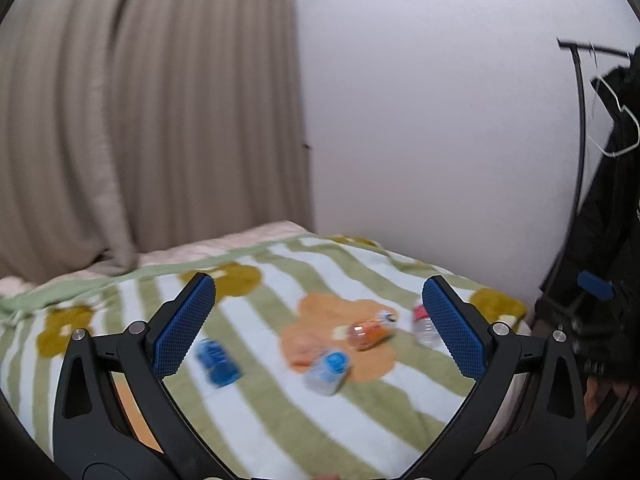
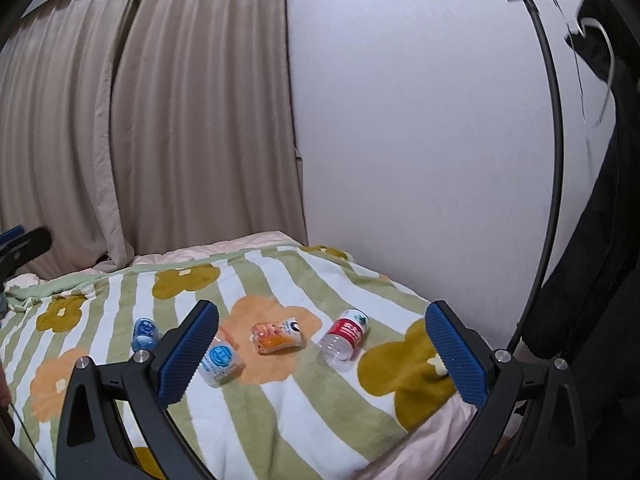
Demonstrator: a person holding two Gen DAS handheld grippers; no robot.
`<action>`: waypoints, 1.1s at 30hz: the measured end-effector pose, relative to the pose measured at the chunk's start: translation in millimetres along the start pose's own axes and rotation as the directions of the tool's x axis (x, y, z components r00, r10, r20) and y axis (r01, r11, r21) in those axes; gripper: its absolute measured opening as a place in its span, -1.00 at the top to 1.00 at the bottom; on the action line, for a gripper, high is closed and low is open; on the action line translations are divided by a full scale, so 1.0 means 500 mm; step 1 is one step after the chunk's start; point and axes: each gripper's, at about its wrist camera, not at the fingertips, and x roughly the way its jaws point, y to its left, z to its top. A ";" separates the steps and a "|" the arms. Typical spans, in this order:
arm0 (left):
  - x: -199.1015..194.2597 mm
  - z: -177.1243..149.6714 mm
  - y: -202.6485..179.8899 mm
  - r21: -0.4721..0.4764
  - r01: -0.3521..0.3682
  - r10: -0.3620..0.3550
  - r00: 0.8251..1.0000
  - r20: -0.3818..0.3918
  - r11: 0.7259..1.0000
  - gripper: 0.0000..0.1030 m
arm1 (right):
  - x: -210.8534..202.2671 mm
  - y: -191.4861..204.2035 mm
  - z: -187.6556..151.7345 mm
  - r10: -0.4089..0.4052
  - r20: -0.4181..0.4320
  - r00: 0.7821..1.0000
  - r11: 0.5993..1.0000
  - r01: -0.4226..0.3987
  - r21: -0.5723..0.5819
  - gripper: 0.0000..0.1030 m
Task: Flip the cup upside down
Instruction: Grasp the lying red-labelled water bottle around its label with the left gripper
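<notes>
Four small cups lie on their sides on the bed's striped flower blanket [image 2: 304,412], in a loose row: a blue cup [image 2: 145,334], a white cup with a blue label [image 2: 221,363], an orange cup [image 2: 277,336] and a clear cup with a red label [image 2: 345,338]. None is upended yet, and which one the task means cannot be told. Both the left hand-held gripper [image 1: 319,328] and the right hand-held gripper [image 2: 322,354] hover above with jaws spread wide, holding nothing. Neighbouring cups sit near enough to get bumped on the soft bedding. A curtain [image 2: 160,120] and a clothes rack [image 2: 556,152] stand behind, clear of the work.
</notes>
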 end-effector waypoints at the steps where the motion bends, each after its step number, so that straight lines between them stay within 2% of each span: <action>1: 0.031 0.010 -0.017 0.018 0.029 -0.028 0.999 -0.023 0.999 -1.00 | 0.004 -0.010 -0.005 -0.005 -0.006 1.000 1.000 0.005 0.003 -1.00; 3: 0.110 0.030 -0.062 0.063 0.106 -0.100 0.991 -0.093 0.992 -1.00 | 0.016 -0.031 -0.013 -0.009 -0.020 1.000 1.000 0.009 0.010 -1.00; 5: 0.195 0.044 -0.112 0.107 0.166 -0.145 0.972 -0.183 0.980 -1.00 | 0.025 -0.051 -0.020 -0.007 -0.029 1.000 1.000 0.008 0.018 -1.00; 8: 0.332 0.051 -0.195 0.159 0.248 -0.186 0.926 -0.329 0.955 -1.00 | 0.039 -0.086 -0.028 -0.002 -0.032 0.999 1.000 0.003 0.030 -1.00; 10: 0.423 0.043 -0.250 0.177 0.302 -0.202 0.879 -0.432 0.937 -1.00 | 0.045 -0.105 -0.035 0.000 -0.029 1.000 0.999 0.001 0.040 -1.00; 12: 0.519 0.022 -0.300 0.168 0.348 -0.210 0.815 -0.540 0.922 -1.00 | 0.052 -0.122 -0.043 0.005 -0.025 1.000 0.999 -0.003 0.050 -1.00; 17: 0.709 -0.064 -0.392 0.136 0.367 -0.157 0.664 -0.731 0.920 -0.98 | 0.072 -0.143 -0.060 0.015 -0.038 0.999 0.999 -0.014 0.043 -1.00; 19: 0.763 -0.097 -0.412 0.152 0.355 -0.111 0.621 -0.776 0.922 -0.91 | 0.081 -0.149 -0.065 0.024 -0.045 0.999 0.999 -0.023 0.039 -1.00; 22: 0.818 -0.141 -0.431 0.175 0.348 -0.063 0.576 -0.815 0.921 -0.83 | 0.091 -0.160 -0.072 0.041 -0.048 0.998 0.998 -0.038 0.048 -1.00; 25: 0.853 -0.184 -0.431 0.159 0.342 -0.042 0.513 -0.858 0.926 -0.73 | 0.101 -0.170 -0.078 0.045 -0.045 0.998 0.998 -0.043 0.054 -1.00; 27: 0.869 -0.205 -0.428 0.144 0.339 -0.040 0.482 -0.875 0.930 -0.64 | 0.105 -0.174 -0.080 0.044 -0.045 0.998 0.998 -0.042 0.056 -1.00; 30: 0.879 -0.226 -0.426 0.112 0.343 -0.057 0.447 -0.893 0.933 -0.41 | 0.113 -0.177 -0.083 0.045 -0.046 0.998 0.998 -0.042 0.051 -1.00; 32: 0.880 -0.233 -0.427 0.089 0.351 -0.078 0.435 -0.897 0.932 -0.19 | 0.115 -0.178 -0.084 0.043 -0.045 0.998 0.998 -0.041 0.046 -1.00; 33: 0.880 -0.235 -0.429 0.088 0.355 -0.081 0.434 -0.897 0.931 -0.19 | 0.116 -0.178 -0.084 0.044 -0.046 0.998 0.998 -0.042 0.047 -1.00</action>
